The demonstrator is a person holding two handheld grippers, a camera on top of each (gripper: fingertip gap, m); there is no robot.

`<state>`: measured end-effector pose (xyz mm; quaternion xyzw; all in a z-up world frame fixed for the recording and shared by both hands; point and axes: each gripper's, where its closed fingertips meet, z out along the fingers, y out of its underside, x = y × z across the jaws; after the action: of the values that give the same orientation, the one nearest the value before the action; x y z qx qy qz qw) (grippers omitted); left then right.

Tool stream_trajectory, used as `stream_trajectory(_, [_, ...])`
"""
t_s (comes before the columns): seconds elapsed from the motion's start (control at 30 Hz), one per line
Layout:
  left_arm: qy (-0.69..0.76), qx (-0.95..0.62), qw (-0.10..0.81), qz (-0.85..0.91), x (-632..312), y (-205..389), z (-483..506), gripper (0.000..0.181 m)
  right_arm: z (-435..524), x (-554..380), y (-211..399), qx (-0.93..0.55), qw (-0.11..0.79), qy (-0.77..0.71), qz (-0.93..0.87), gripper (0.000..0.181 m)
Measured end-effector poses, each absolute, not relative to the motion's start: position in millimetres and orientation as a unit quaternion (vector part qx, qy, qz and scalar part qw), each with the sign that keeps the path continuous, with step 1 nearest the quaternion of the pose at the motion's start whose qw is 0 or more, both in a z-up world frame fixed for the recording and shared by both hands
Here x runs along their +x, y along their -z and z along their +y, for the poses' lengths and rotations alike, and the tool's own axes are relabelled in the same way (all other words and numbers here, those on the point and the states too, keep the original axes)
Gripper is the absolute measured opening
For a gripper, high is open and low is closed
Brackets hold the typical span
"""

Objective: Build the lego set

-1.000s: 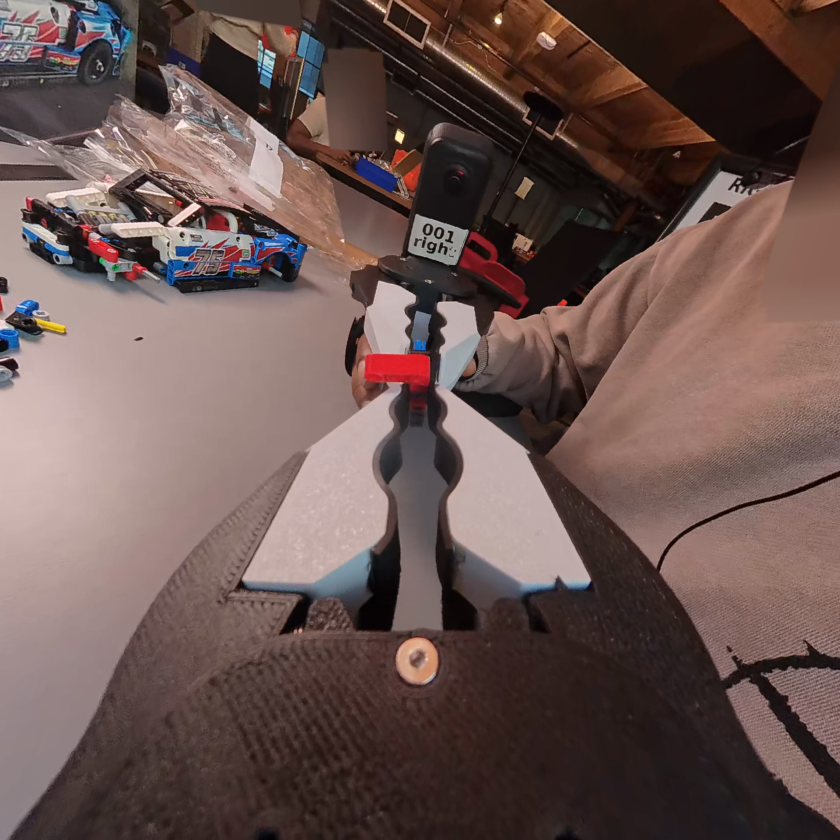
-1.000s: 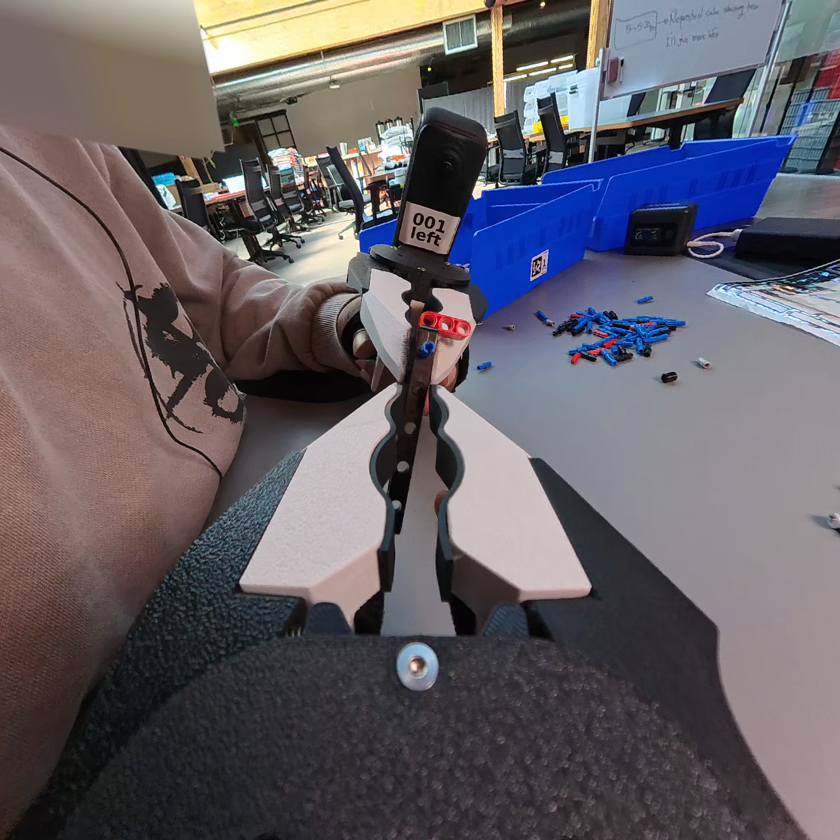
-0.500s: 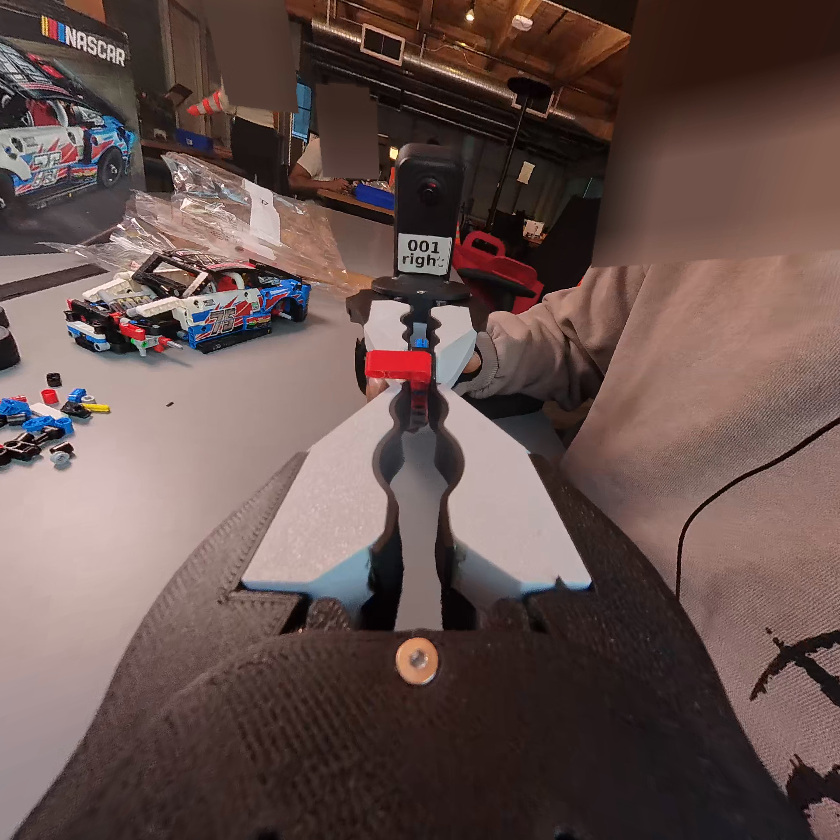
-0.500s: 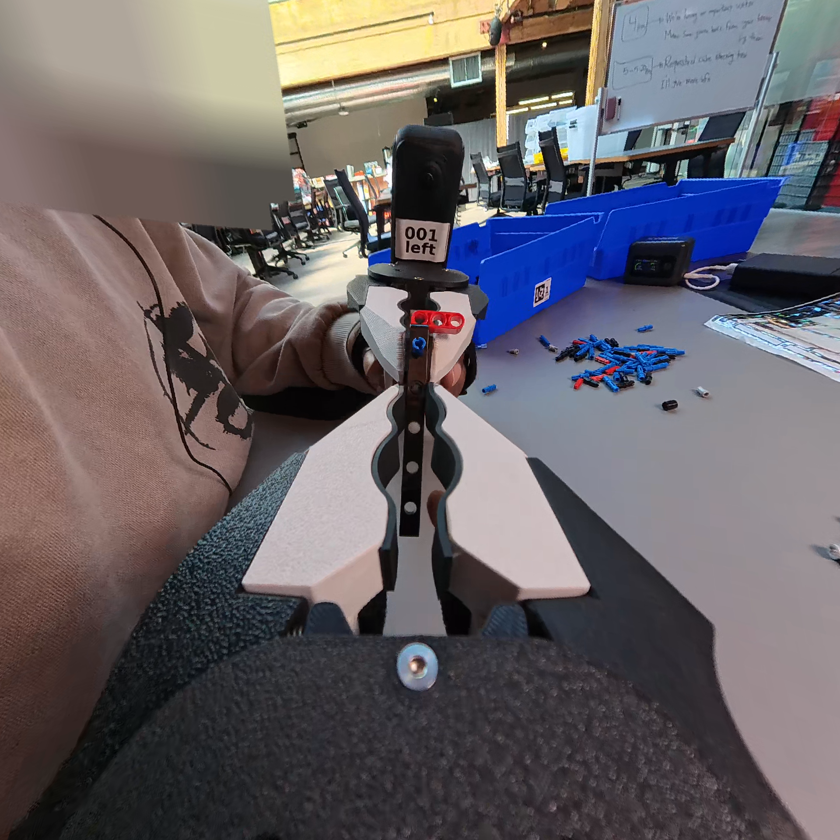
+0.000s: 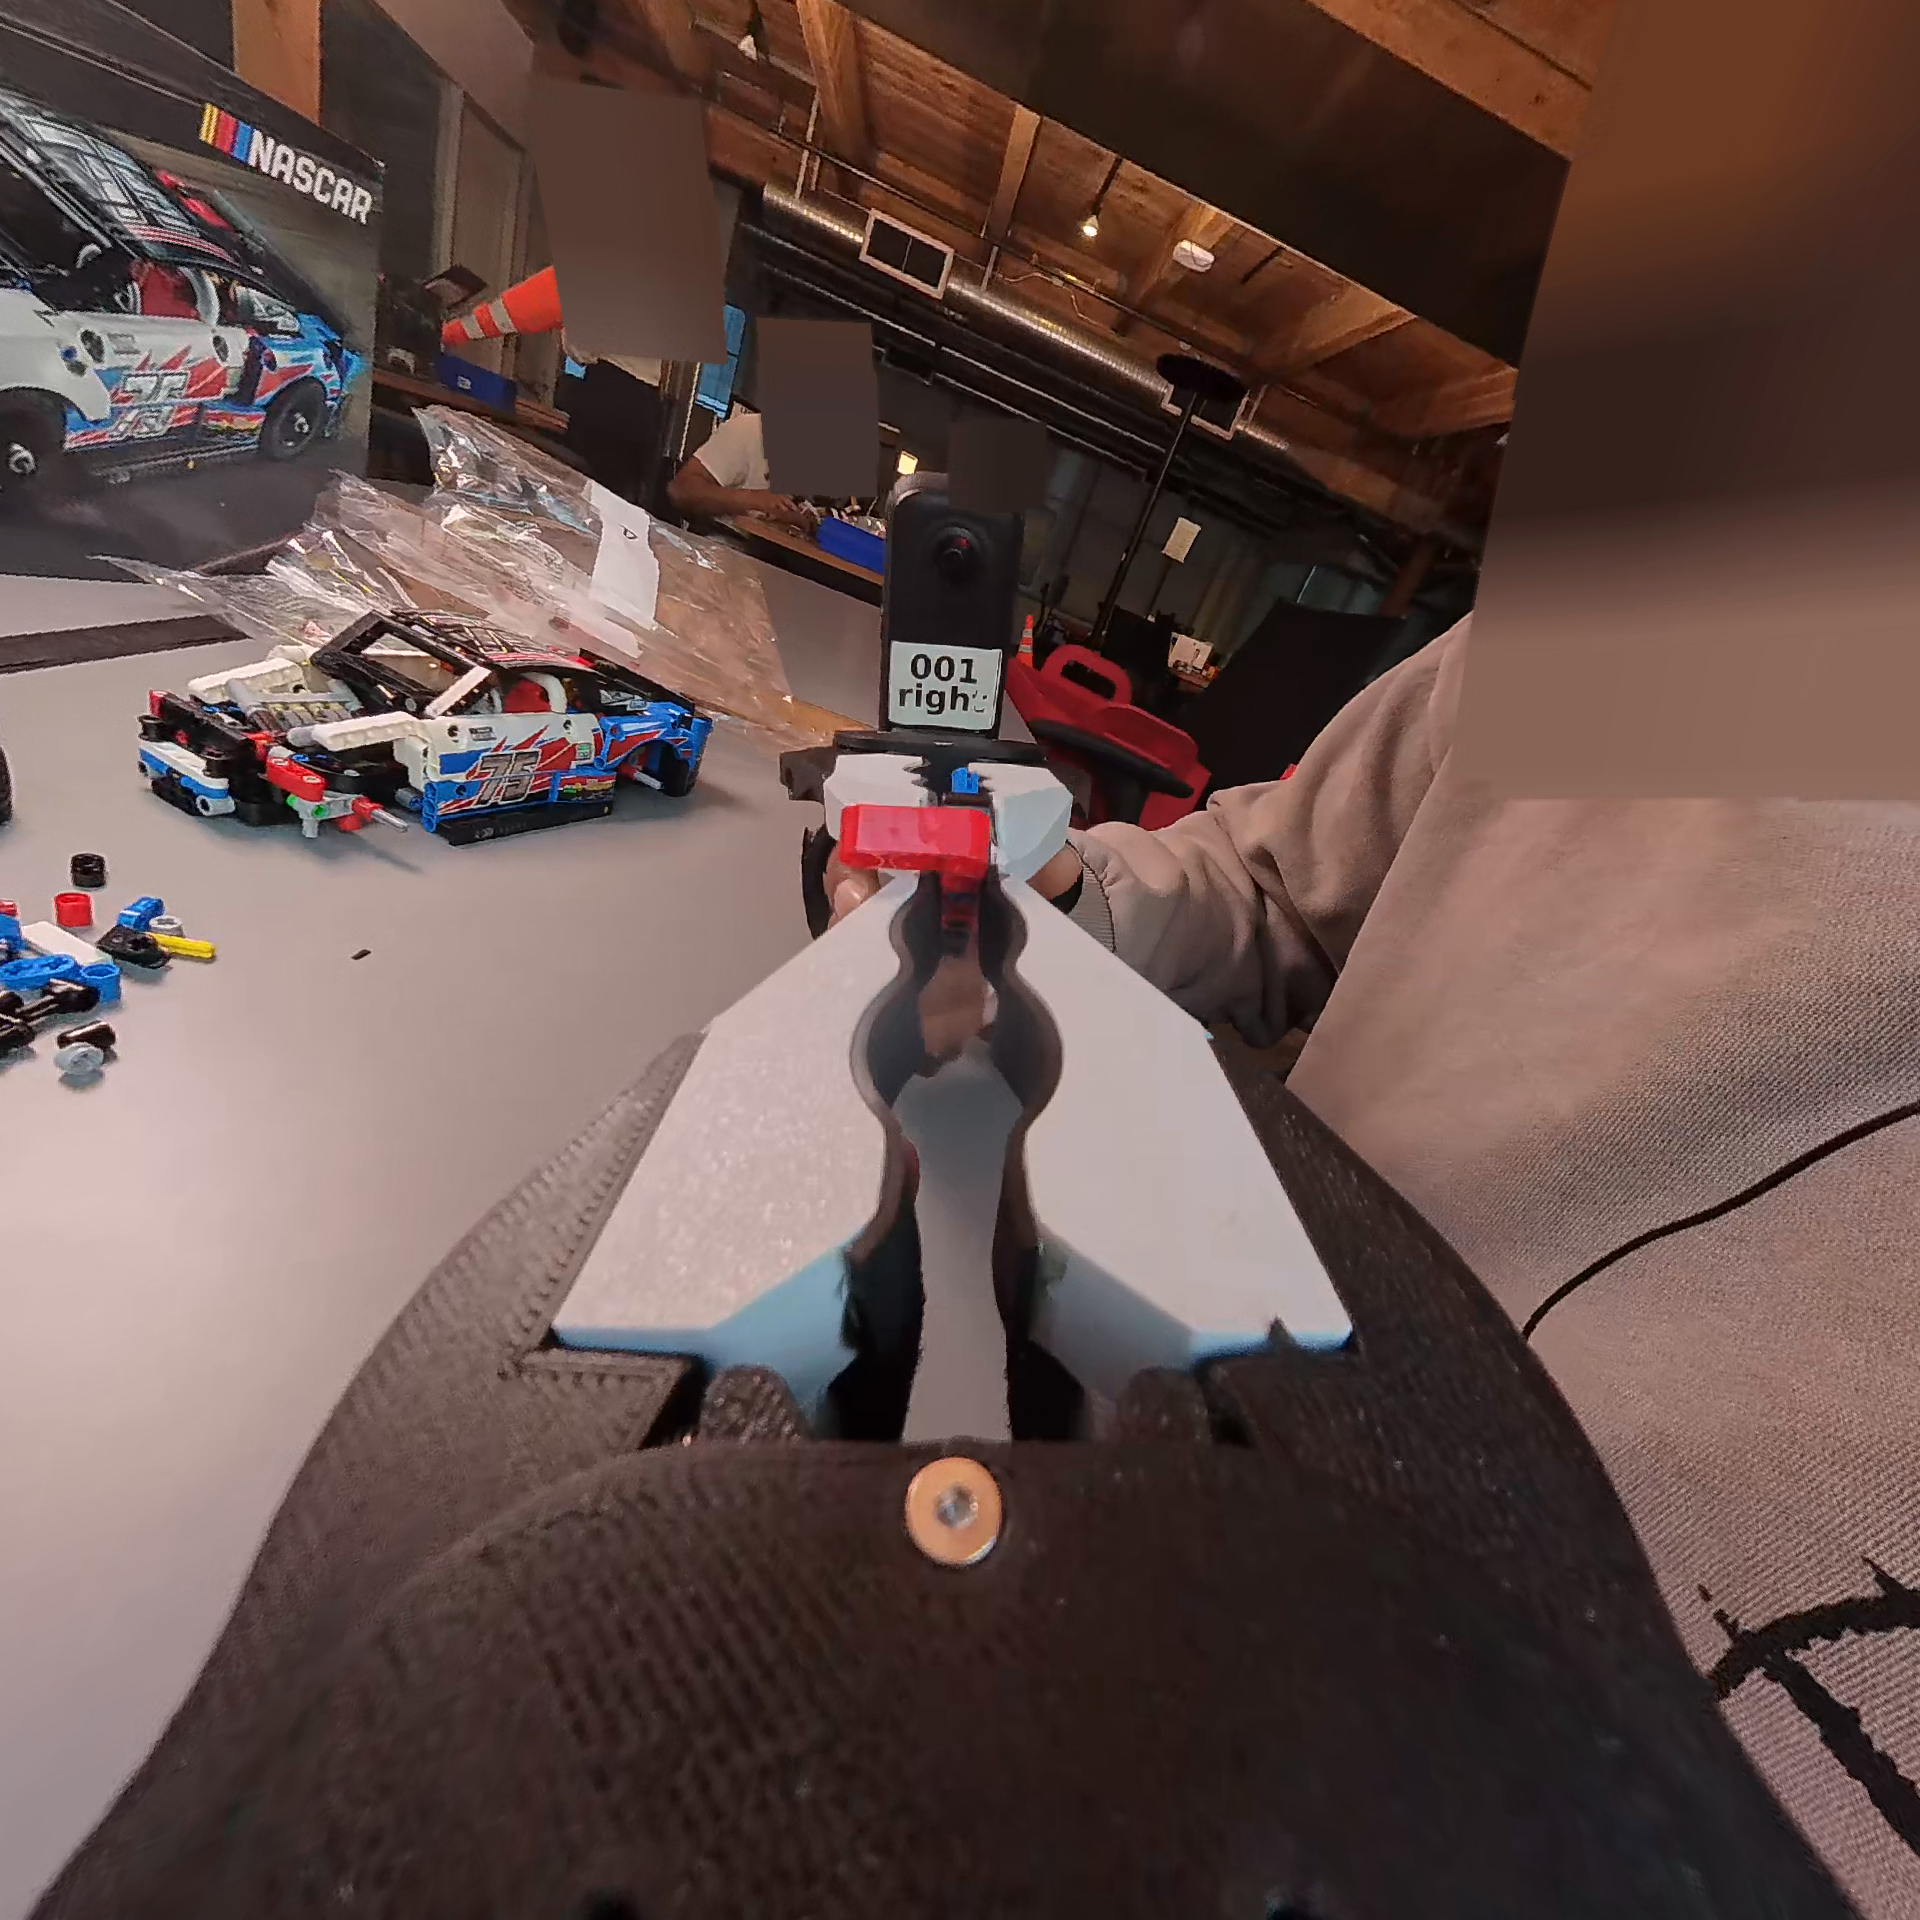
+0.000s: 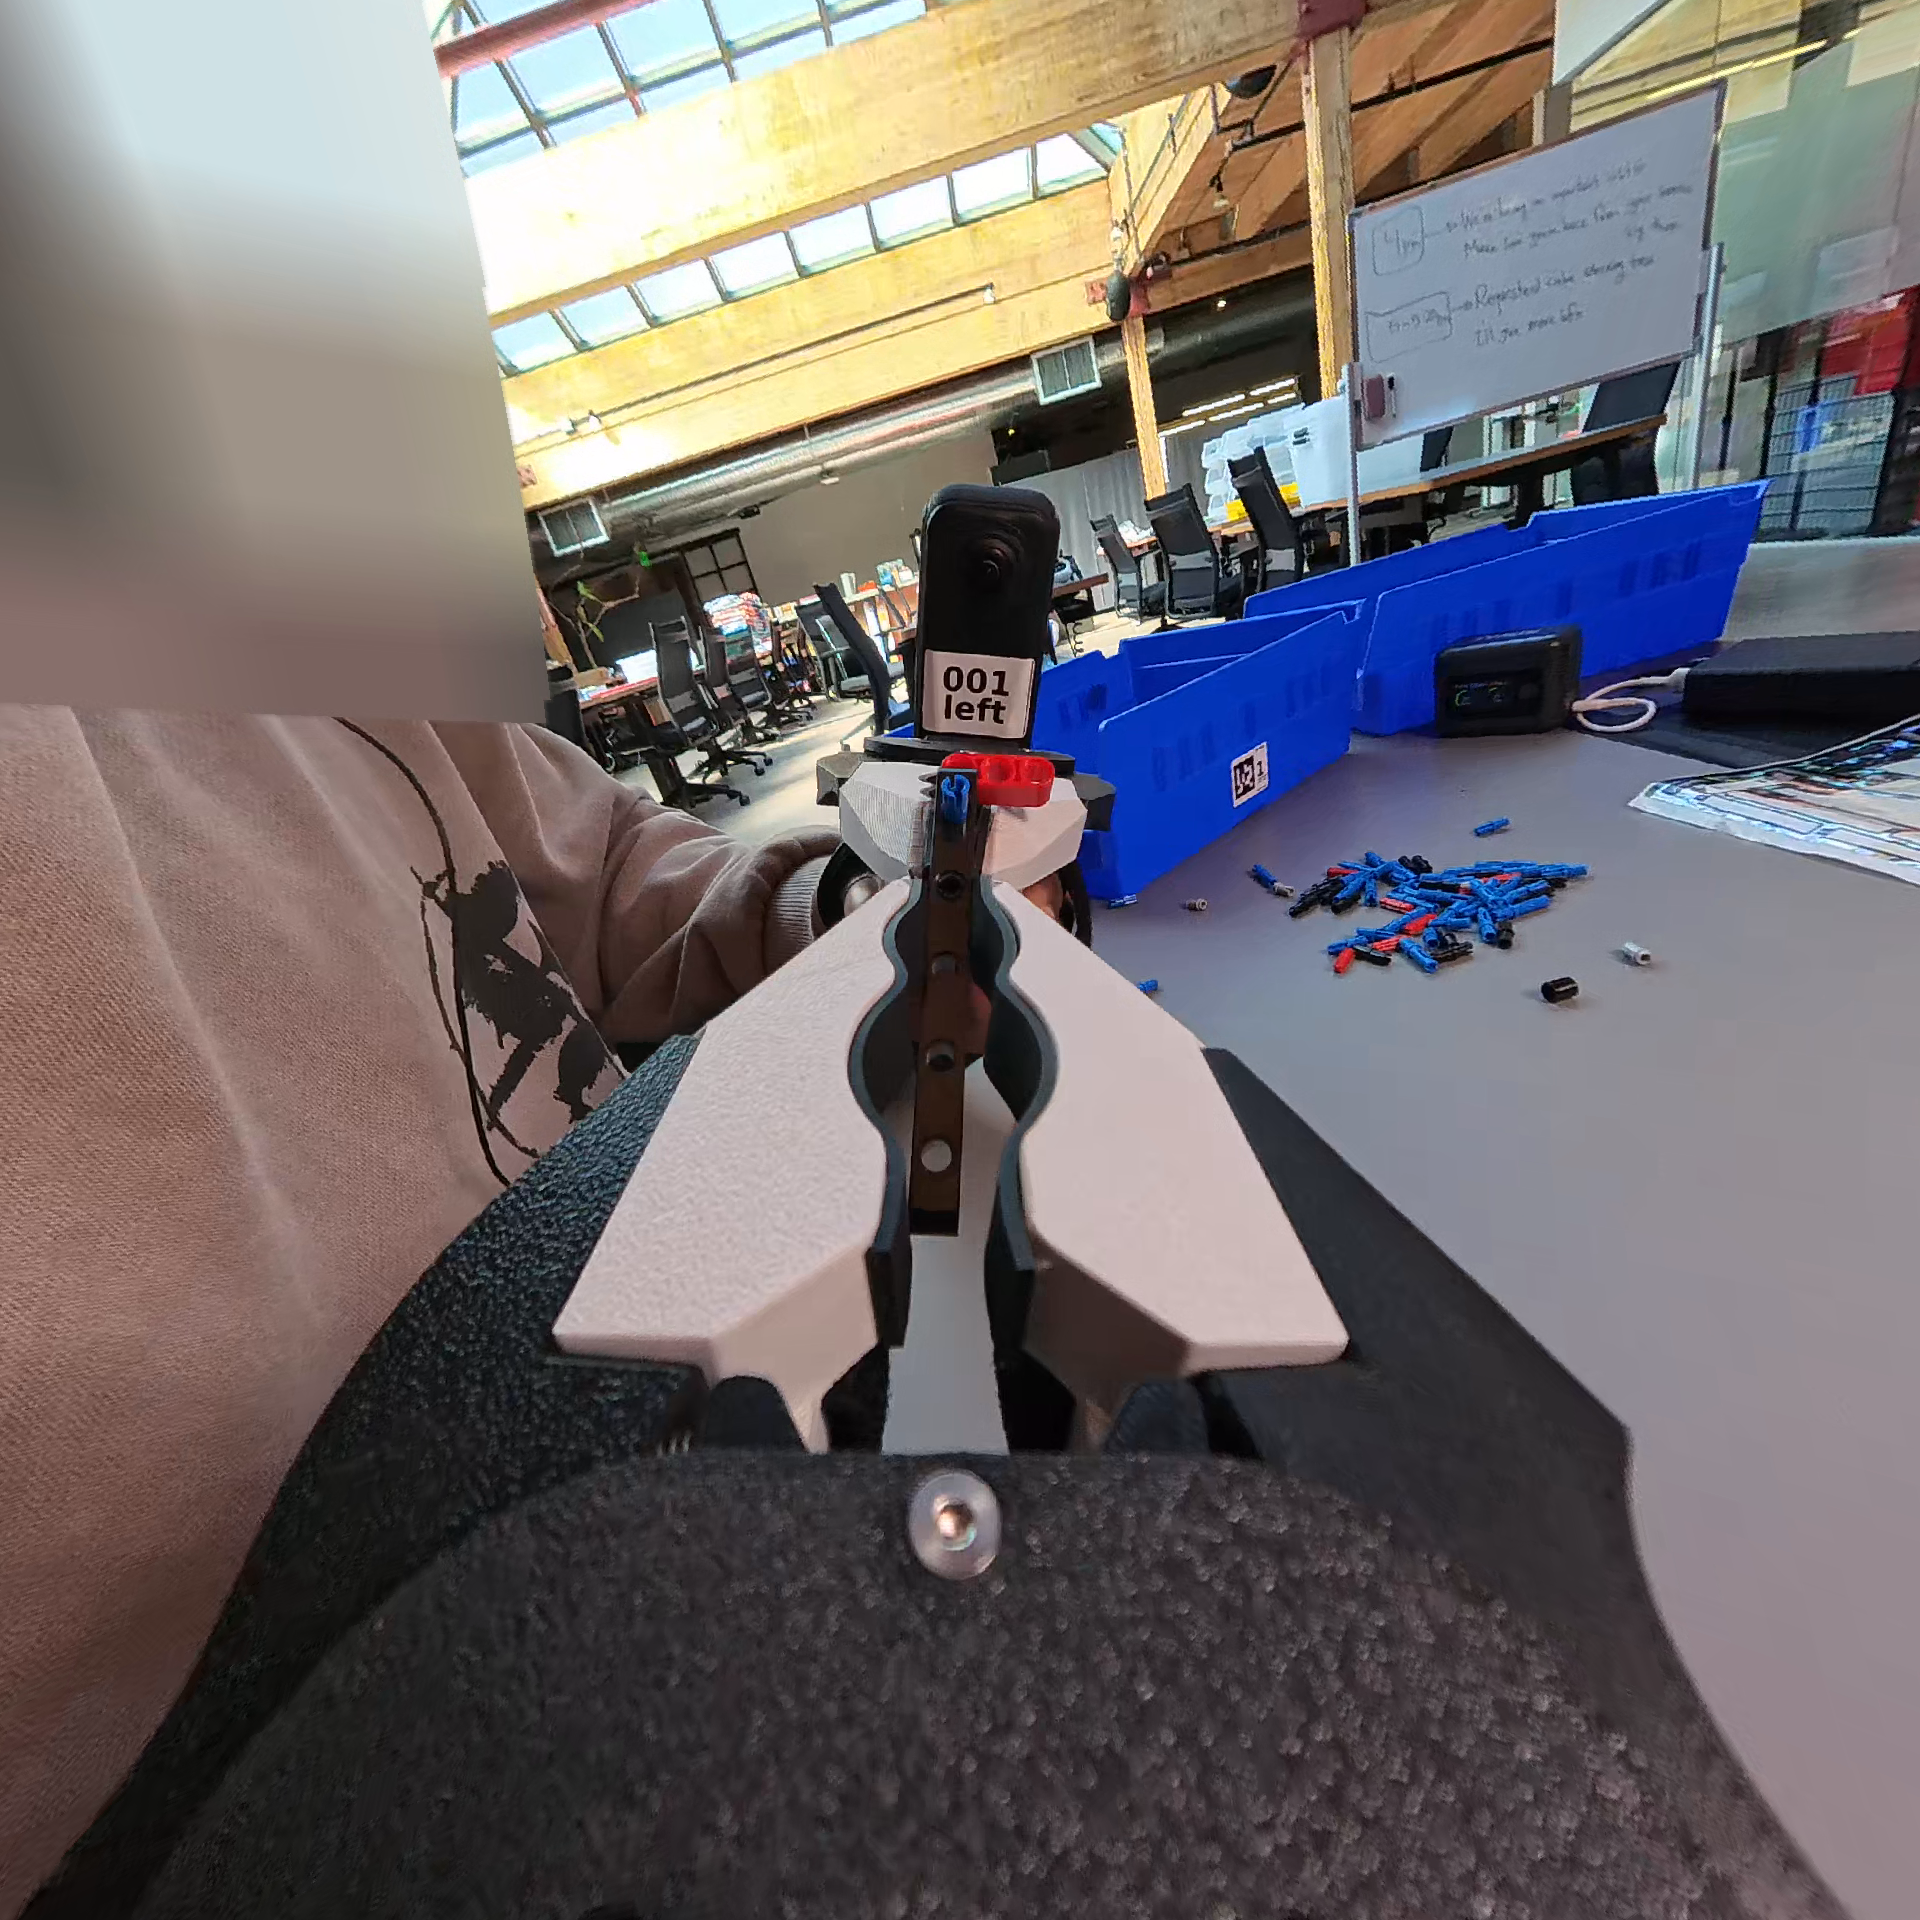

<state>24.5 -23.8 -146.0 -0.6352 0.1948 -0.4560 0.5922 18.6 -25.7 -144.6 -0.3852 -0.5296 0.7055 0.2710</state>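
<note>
The left tongs [image 5: 954,914] are clenched on a red lego piece [image 5: 914,837], whose flat top sticks out just past the tips. The right tongs [image 6: 951,883] are clenched on a black holed lego beam [image 6: 940,1039] that runs lengthwise between the fingers, with a blue pin [image 6: 953,792] at its far end. The two pairs of tongs face each other tip to tip above the grey worktop [image 5: 312,1091], and the red piece sits right against the far end of the beam beside the blue pin; whether they are joined cannot be told.

In the left wrist view, a partly built lego race car [image 5: 416,748] stands on the worktop to the far left, with clear plastic bags [image 5: 540,540] behind it and the set's box [image 5: 177,343] farther left. Small loose lego parts [image 5: 83,966] lie near the left edge.

In the right wrist view, a heap of blue, black and red lego pins [image 6: 1423,904] lies on the worktop to the right, with blue bins [image 6: 1455,644] behind it and printed instruction pages [image 6: 1787,800] at the far right. The person's beige sleeve [image 6: 665,883] fills the left.
</note>
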Motion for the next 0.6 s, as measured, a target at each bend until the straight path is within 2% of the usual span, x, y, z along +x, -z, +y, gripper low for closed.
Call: stream_trajectory(0.6, [0.407,-0.689,0.544,0.254,30.7,175.1,-35.9,0.007,-38.4,22.6,172.0,-0.390,0.247,-0.640,-0.615,0.005])
